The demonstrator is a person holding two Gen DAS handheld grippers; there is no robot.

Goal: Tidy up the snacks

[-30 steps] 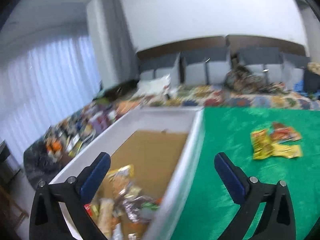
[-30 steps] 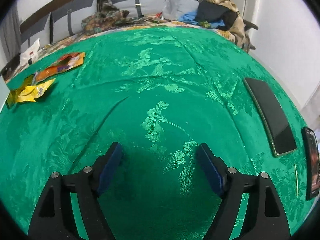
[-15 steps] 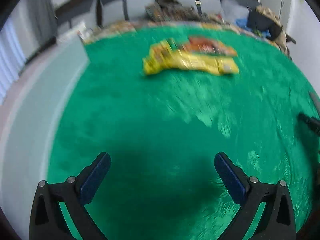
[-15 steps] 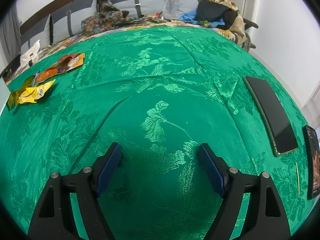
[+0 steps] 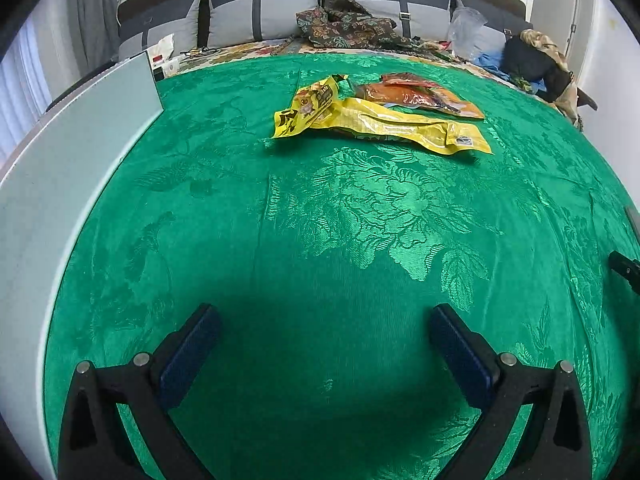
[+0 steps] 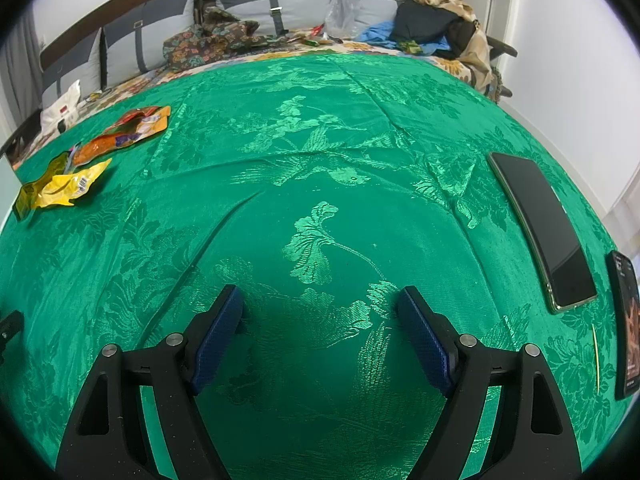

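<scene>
A yellow snack packet (image 5: 376,122) lies flat on the green tablecloth (image 5: 320,220), with an orange packet (image 5: 420,94) just behind it. Both also show at the far left of the right wrist view, yellow packet (image 6: 60,188) and orange packet (image 6: 124,134). My left gripper (image 5: 324,320) is open and empty, well short of the packets. My right gripper (image 6: 320,302) is open and empty over bare cloth. The white box wall (image 5: 68,168) runs along the left.
Two dark phones lie on the right side of the table, one long (image 6: 544,228) and one at the edge (image 6: 626,320). A sofa with grey cushions (image 5: 260,16), patterned fabric and clothes stands behind the table.
My left gripper has swung right, away from the box of snacks, and now faces the two packets on the cloth. My right gripper has hardly moved.
</scene>
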